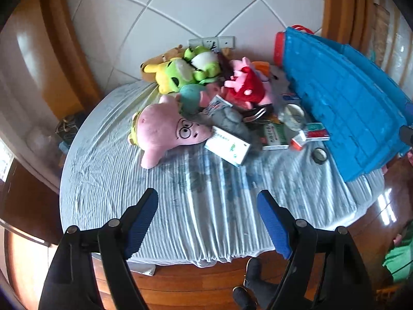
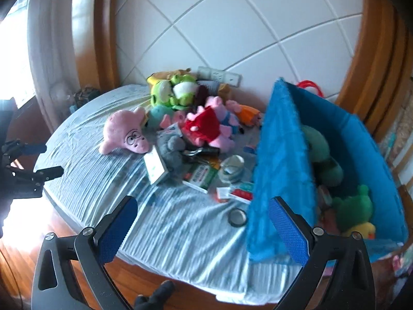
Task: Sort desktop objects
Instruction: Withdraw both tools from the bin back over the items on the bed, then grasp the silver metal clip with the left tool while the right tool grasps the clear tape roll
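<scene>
Right wrist | green box point(image 2: 201, 175) lettering blurred, unreadable

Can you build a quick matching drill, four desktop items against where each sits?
Things:
1. pink plush with glasses
2. tape roll
3. dark green plush
4. green frog plush

Places:
A. inside the blue bin
B. back of the pile, near the wall sockets
C. left edge of the pile, lying on the striped cloth
D. alone on the cloth, beside the bin's wall

Pairs: 1-C, 2-D, 3-A, 4-B
</scene>
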The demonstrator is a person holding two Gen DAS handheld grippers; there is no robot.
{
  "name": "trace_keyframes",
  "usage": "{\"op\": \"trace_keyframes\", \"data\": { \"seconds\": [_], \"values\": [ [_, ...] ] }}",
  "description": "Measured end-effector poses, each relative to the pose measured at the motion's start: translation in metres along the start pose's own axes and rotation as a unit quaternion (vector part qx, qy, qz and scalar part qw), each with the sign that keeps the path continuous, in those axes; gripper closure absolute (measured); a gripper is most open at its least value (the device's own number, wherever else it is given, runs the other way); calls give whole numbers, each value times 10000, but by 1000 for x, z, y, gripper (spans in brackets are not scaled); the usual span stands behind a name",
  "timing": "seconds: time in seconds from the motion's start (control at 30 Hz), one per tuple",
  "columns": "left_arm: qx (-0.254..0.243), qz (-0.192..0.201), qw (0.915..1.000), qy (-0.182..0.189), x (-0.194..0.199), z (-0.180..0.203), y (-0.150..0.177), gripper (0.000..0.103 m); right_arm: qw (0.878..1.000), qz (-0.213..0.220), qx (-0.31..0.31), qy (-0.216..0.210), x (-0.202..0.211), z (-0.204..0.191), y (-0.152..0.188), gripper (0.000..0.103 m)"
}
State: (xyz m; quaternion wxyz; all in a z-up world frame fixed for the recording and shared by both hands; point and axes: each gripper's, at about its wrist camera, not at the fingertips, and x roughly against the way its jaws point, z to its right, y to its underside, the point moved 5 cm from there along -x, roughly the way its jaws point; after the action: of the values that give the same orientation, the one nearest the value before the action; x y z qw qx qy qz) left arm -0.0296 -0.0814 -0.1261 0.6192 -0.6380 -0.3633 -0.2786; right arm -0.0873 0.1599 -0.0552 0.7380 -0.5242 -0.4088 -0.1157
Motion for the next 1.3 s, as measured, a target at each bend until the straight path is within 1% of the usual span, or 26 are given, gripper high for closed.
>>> {"op": "trace_keyframes", "data": {
  "seconds": [0.13,0.27,0.33,0.47,0.53,0.6,0.7,0.8,0.93,0.97,1.03,1.1,1.3],
  "values": [
    [204,-188,9996,-6,-26,-6,-9,24,9994,-85,120,-312,-39,-13,-10,0],
    [306,-226,9991,-188,-53,-8,-26,24,9990,-163,195,-356,-79,-12,-18,0],
    [371,-344,9985,-189,-71,-5,-33,24,9987,-246,247,-359,-101,-11,-20,1],
    [373,-577,9975,-178,-105,4,-43,24,9975,-437,68,-559,-141,-3,-20,1],
    [409,-624,9971,-152,-120,6,-50,24,9966,-518,-78,-637,-159,2,-19,4],
    [432,-646,9969,-110,-131,7,-56,24,9955,-626,-203,-678,-175,6,-17,17],
    [367,-657,9972,-46,-147,9,-68,24,9939,-795,-370,-674,-196,12,-14,19],
    [210,-675,9975,60,-166,12,-82,24,9933,-899,-505,-518,-213,20,-12,19],
    [-136,-719,9969,296,-196,20,-100,24,9901,-1029,-921,-258,-236,35,-8,20],
    [-234,-729,9964,375,-205,23,-105,24,9889,-1055,-1029,-169,-243,39,-6,21],
    [-422,-773,9947,537,-222,30,-114,24,9858,-1113,-1256,73,-259,47,-2,23],
    [-617,-811,9925,671,-243,39,-123,24,9819,-1143,-1488,268,-276,55,2,27],
    [-987,-995,9863,875,-295,62,-136,24,9721,-1092,-1874,895,-312,79,7,27]
  ]
}}
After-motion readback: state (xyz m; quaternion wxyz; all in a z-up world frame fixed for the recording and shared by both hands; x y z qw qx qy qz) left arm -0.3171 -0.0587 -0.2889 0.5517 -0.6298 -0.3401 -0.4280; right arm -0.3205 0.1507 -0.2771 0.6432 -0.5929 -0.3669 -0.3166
